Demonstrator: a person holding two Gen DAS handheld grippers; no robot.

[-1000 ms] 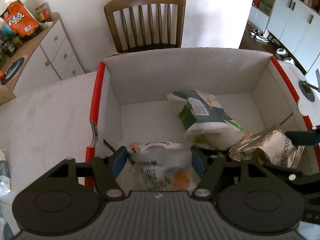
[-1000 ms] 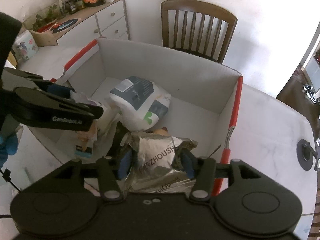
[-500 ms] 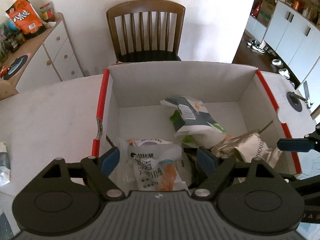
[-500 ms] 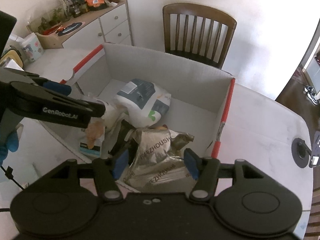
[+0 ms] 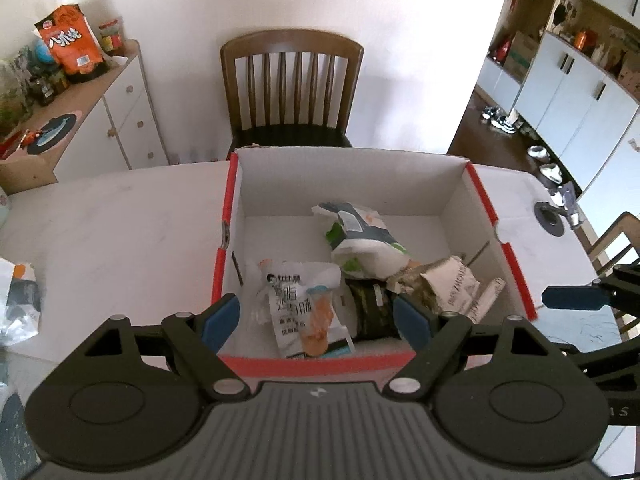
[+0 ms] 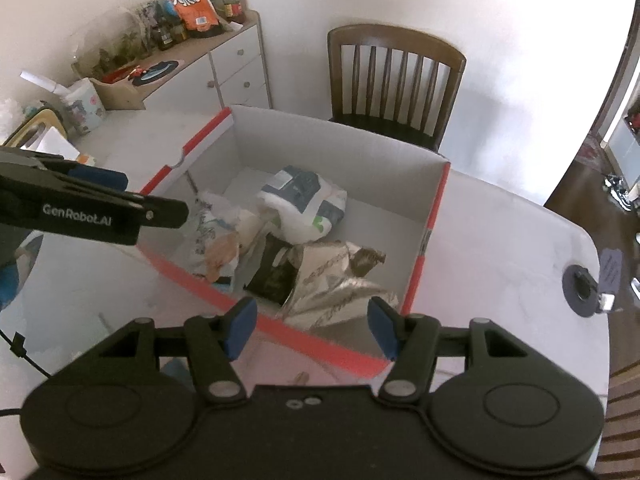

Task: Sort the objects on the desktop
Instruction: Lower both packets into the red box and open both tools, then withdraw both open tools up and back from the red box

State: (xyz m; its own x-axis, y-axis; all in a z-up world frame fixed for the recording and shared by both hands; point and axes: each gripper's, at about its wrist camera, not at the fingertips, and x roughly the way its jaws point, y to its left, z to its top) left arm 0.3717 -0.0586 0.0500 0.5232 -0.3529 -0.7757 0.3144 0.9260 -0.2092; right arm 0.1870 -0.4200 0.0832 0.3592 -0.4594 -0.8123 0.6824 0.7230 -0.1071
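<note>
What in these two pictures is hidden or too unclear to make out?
- Dark packet, left wrist view: the clear sausage packet and silver foil bag cover its ends; label unreadable.
- Bag at the table's left edge, left wrist view: cut off by the frame.
- Box floor near the front wall, right wrist view: hidden by that wall and the right tongs.
- Jars on the sideboard: too small to read.
</note>
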